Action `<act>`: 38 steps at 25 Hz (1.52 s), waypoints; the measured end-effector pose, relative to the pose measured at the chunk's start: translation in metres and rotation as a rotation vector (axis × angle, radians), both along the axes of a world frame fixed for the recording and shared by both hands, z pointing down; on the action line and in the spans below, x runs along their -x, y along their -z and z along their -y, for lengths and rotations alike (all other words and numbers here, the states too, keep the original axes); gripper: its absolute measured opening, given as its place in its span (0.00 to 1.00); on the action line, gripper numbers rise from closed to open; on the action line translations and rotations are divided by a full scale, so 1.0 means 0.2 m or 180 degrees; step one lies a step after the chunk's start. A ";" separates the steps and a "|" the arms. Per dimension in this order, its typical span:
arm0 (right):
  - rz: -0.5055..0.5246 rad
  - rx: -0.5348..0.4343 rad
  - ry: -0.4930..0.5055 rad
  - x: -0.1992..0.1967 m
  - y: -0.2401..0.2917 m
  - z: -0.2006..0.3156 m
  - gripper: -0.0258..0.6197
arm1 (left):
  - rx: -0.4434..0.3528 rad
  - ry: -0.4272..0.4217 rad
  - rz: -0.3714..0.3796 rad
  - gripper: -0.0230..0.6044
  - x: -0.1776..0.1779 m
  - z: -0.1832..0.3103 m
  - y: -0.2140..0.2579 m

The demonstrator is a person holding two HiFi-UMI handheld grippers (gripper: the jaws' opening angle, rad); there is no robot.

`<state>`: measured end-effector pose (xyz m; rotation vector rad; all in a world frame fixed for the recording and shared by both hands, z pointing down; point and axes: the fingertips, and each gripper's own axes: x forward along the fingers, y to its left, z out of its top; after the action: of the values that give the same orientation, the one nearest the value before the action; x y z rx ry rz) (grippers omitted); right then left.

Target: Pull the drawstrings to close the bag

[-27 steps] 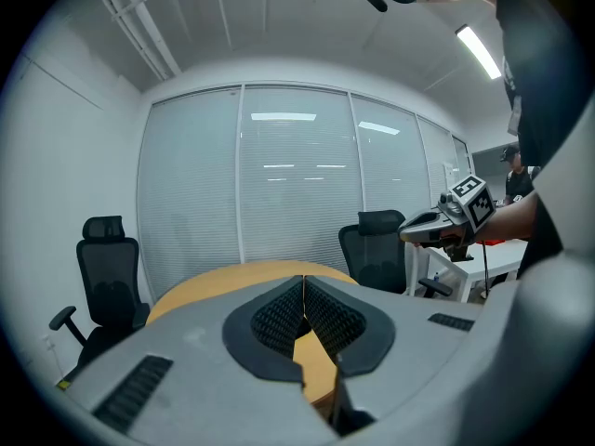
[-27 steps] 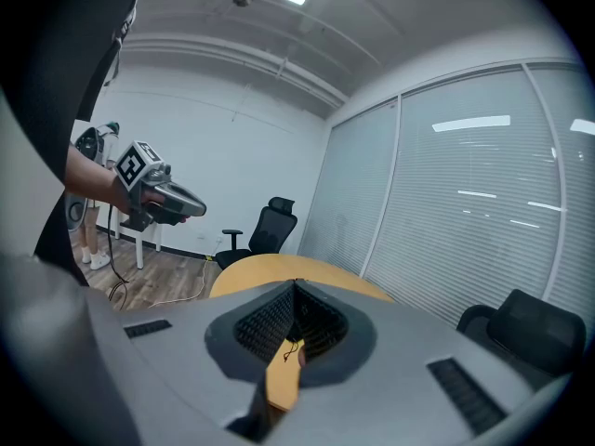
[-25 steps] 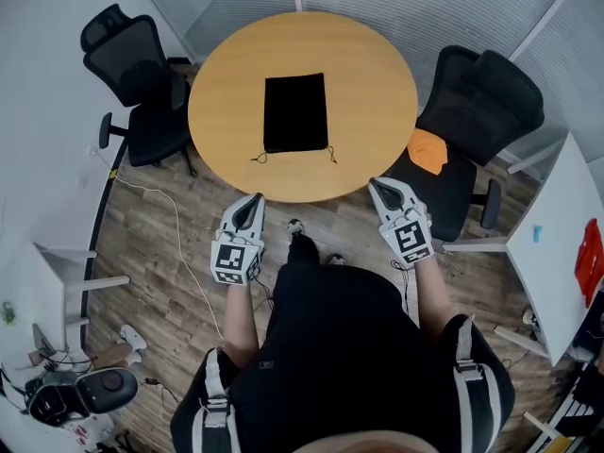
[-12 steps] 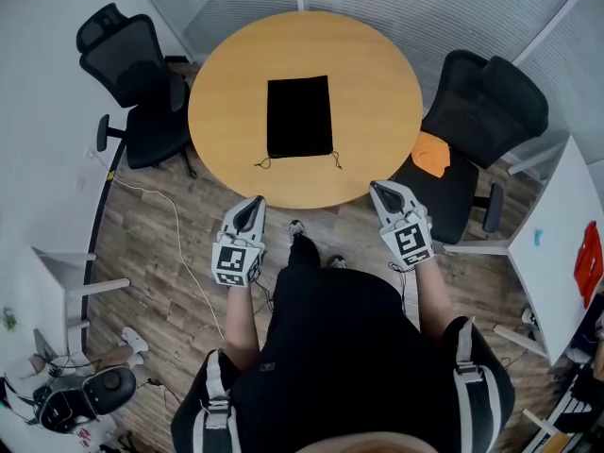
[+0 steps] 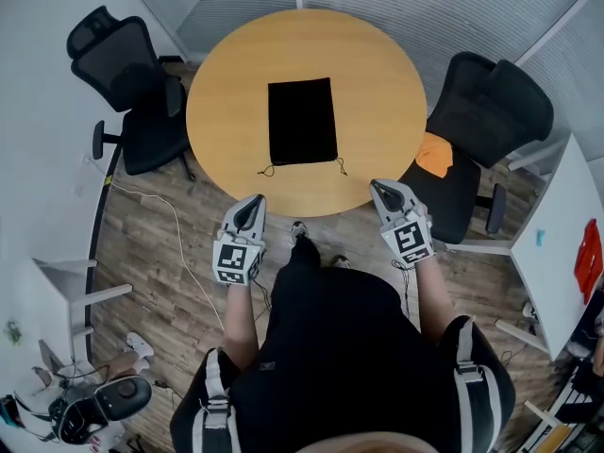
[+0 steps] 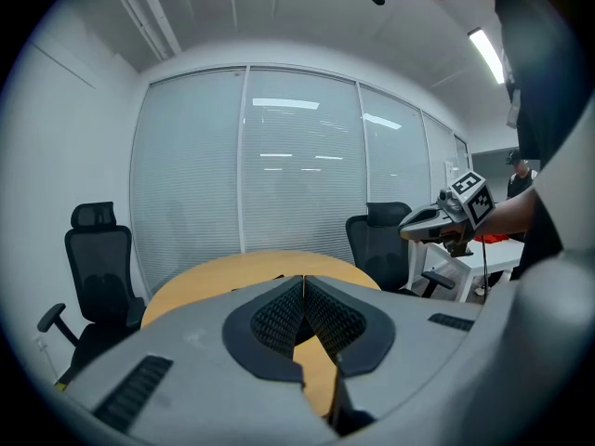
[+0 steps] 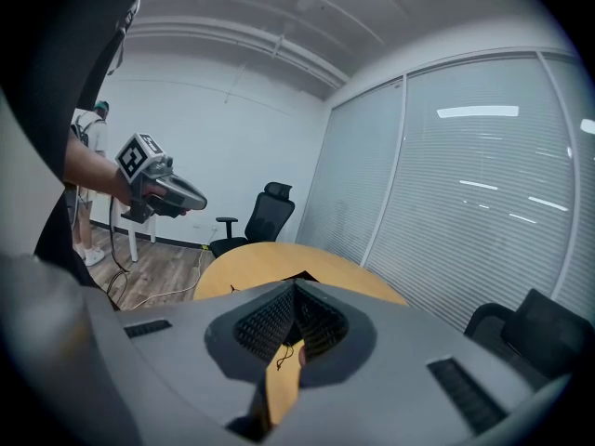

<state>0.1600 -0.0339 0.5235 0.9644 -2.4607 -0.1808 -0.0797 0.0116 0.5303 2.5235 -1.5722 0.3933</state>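
Both sets of jaws are shut and empty, left gripper (image 5: 256, 200) and right gripper (image 5: 376, 185) just off the tabletop (image 5: 225, 102) edge, while the black bag (image 5: 302, 121) lies ahead between them, lengthwise away, drawstrings (image 5: 268, 171) at its near end, one toward each gripper.

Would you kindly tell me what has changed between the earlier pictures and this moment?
Nothing in the scene visibly changed; only the head view drifted slightly. The left gripper and right gripper stay shut and empty, held short of the table. The black bag lies flat on it as before, its drawstrings untouched.
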 end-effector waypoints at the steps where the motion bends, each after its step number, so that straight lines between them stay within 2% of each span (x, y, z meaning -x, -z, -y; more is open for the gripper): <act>1: -0.0004 0.0007 -0.0011 0.01 0.00 0.02 0.13 | 0.0010 -0.0014 0.0012 0.06 0.01 0.02 -0.01; 8: 0.0000 0.0121 -0.0134 0.09 -0.09 0.15 0.13 | 0.0088 -0.0122 0.0127 0.06 0.09 0.17 -0.06; 17: -0.0064 0.0249 -0.0257 0.18 -0.22 0.28 0.13 | 0.0174 -0.0308 0.0138 0.06 0.14 0.36 -0.16; 29: -0.0141 0.0297 -0.0431 0.26 -0.29 0.44 0.13 | 0.0156 -0.0502 0.0213 0.06 0.24 0.59 -0.20; 35: -0.0125 0.0259 -0.0672 0.25 -0.31 0.48 0.13 | 0.0126 -0.0457 0.0044 0.06 0.29 0.65 -0.24; 38: -0.0168 0.0291 -0.0785 0.24 -0.36 0.49 0.13 | 0.0203 -0.0343 0.0053 0.06 0.33 0.68 -0.31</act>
<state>0.1113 -0.1326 0.5955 1.1948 -2.2573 -0.0102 -0.1464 -0.1241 0.5929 2.5698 -1.4098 0.4709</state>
